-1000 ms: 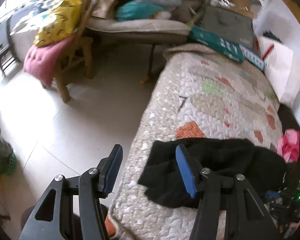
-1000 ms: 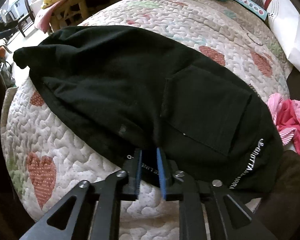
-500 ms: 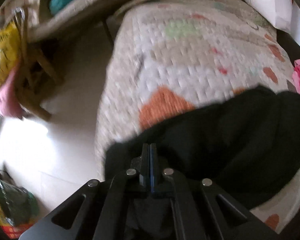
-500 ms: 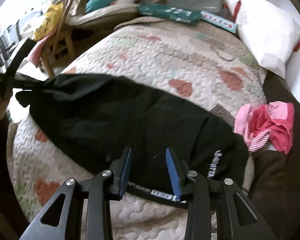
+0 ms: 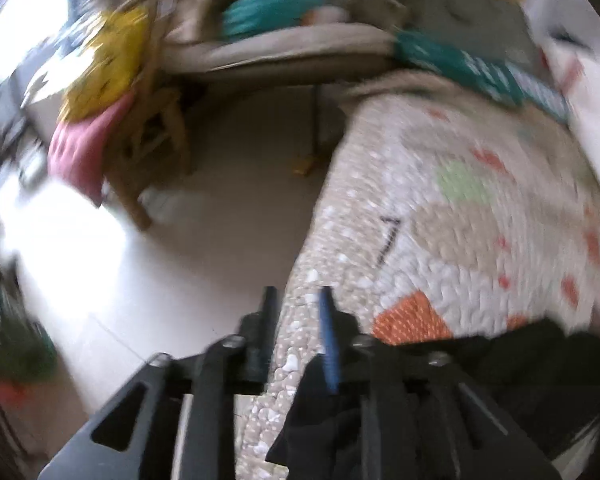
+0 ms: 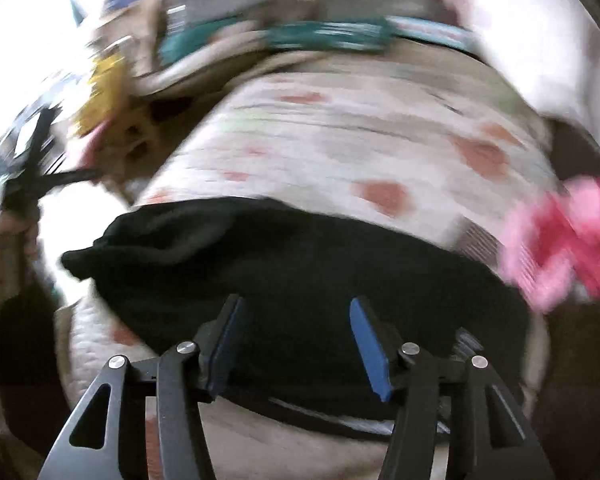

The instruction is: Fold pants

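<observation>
Pants [image 6: 308, 280]: black, bunched across the quilt [image 6: 340, 136], lower centre; print blurred, unreadable.
Left tongs [image 5: 296, 300]: narrowly parted, nothing held.
Right tongs [image 6: 296, 312]: spread wide, empty, over pants.

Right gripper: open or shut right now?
Open: the right gripper shows a wide gap between its blue pads, above the black pants, gripping nothing.

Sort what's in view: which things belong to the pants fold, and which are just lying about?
Job: black pants; quilted bedspread under them; left gripper and right gripper, both open.

Lying about: pink garment; teal boxes; yellow bag; wooden chair.
</observation>
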Tool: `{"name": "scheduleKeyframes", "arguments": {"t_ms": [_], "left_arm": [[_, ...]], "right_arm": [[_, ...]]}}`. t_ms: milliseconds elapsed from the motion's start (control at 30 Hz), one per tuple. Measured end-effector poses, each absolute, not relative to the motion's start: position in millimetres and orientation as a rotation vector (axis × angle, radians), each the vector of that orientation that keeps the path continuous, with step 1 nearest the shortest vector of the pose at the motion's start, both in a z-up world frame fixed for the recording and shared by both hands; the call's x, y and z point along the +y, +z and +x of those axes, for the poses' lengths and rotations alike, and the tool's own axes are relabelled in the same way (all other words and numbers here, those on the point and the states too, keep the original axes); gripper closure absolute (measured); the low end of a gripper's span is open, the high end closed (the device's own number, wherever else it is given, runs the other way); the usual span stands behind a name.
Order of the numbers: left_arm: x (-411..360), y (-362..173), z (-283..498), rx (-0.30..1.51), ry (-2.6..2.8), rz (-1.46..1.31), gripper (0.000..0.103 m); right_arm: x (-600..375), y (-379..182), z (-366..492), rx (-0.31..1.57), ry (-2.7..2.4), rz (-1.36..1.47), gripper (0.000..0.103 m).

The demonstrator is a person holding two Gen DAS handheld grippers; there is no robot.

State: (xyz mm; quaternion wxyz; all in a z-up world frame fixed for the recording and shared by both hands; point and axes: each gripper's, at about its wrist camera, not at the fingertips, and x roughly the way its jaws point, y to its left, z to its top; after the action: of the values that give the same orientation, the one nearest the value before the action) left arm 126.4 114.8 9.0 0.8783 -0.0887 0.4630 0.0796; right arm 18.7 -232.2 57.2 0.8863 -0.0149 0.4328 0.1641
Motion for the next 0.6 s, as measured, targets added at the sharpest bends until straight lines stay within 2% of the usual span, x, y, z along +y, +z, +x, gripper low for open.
{"name": "scheduleKeyframes", "arguments": {"t_ms": [133, 200, 400, 600], "left_arm": [[151.5, 18.2, 107.5, 0.894, 0.259, -0.286, 0.069], [170.7, 21.8, 95.1, 0.838, 0.320, -0.307, 0.062], [211.3, 15.0, 85.8, 0.820, 0.363, -0.441, 0.061], [212.1, 11.0, 93.4, 0.828, 0.309, -0.488, 0.061]], "right_arm": [[-149.5, 63.4, 44.1, 0.910, 0.578, -0.055, 0.043], [-104.7, 59.0, 60.2, 0.918, 0.671, -0.067, 0.043], [11.5, 26.7, 109.8, 0.971, 0.788, -0.177, 0.043], [58.2, -16.4, 121.9, 1.039, 0.777, -0.357, 0.043]]}}
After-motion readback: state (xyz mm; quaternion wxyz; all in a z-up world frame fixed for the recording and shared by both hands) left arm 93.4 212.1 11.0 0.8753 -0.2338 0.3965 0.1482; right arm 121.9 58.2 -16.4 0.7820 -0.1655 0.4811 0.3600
